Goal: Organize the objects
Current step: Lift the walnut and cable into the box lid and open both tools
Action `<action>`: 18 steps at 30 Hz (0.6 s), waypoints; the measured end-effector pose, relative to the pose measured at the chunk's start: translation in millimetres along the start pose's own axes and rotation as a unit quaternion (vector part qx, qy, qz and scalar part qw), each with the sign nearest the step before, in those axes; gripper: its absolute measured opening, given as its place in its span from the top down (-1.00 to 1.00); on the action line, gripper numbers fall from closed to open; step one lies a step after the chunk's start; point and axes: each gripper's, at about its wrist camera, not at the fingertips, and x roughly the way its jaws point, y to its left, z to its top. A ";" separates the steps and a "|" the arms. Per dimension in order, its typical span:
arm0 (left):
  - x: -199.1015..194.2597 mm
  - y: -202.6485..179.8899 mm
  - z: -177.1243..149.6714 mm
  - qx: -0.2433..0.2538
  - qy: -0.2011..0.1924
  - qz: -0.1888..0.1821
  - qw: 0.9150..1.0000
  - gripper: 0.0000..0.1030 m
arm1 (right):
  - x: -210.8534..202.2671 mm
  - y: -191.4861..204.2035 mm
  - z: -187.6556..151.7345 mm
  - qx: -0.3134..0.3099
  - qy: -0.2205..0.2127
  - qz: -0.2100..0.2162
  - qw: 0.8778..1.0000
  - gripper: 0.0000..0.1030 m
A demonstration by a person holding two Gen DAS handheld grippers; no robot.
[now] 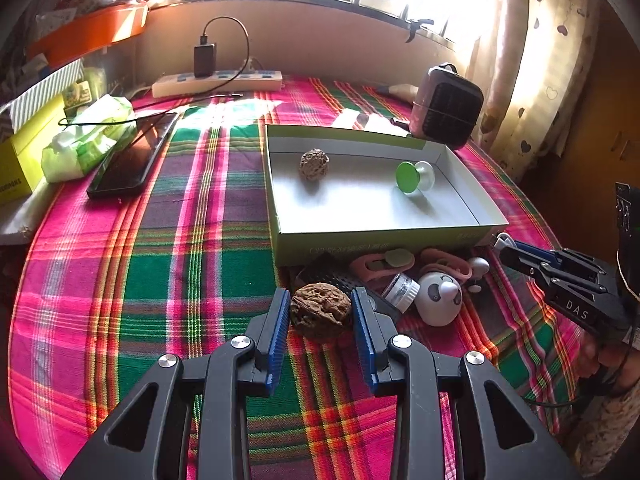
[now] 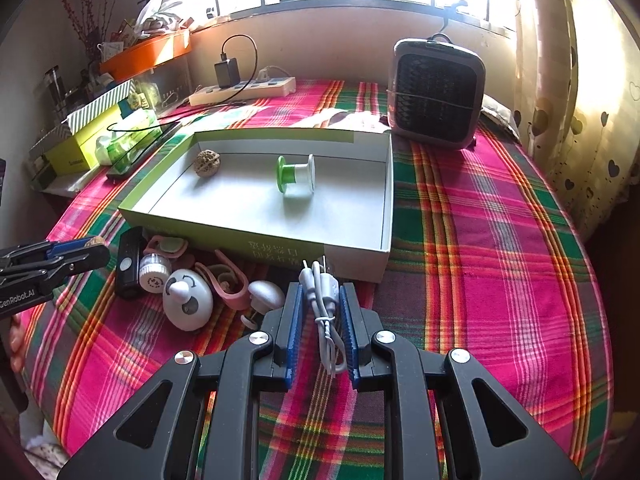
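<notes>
A shallow green-sided box (image 1: 384, 236) (image 2: 280, 246) holds a walnut (image 1: 314, 164) (image 2: 207, 163) and a green-and-clear spool (image 1: 414, 177) (image 2: 298, 174). My left gripper (image 1: 320, 300) is shut on a second brown walnut (image 1: 320, 310) just above the plaid cloth, in front of the box. My right gripper (image 2: 320, 294) is shut on a coiled white cable (image 2: 322, 304) near the box's front right corner; it also shows in the left wrist view (image 1: 520, 258). A pile of small items lies before the box: a panda toy (image 1: 440, 298) (image 2: 188, 298), pink clips (image 2: 230, 280), a small jar (image 1: 402, 288).
A small heater (image 2: 436, 92) stands behind the box at the right. A phone (image 1: 128, 160), tissue pack (image 1: 88, 140), yellow box (image 1: 24, 152) and power strip (image 1: 218, 82) lie at the left and back. The curtain (image 2: 580, 80) hangs at the right.
</notes>
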 end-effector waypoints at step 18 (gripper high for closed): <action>13.9 -17.1 48.5 0.032 -0.020 -0.006 0.999 0.44 | 6.1 6.9 56.5 -0.017 -0.031 -0.006 0.999 0.62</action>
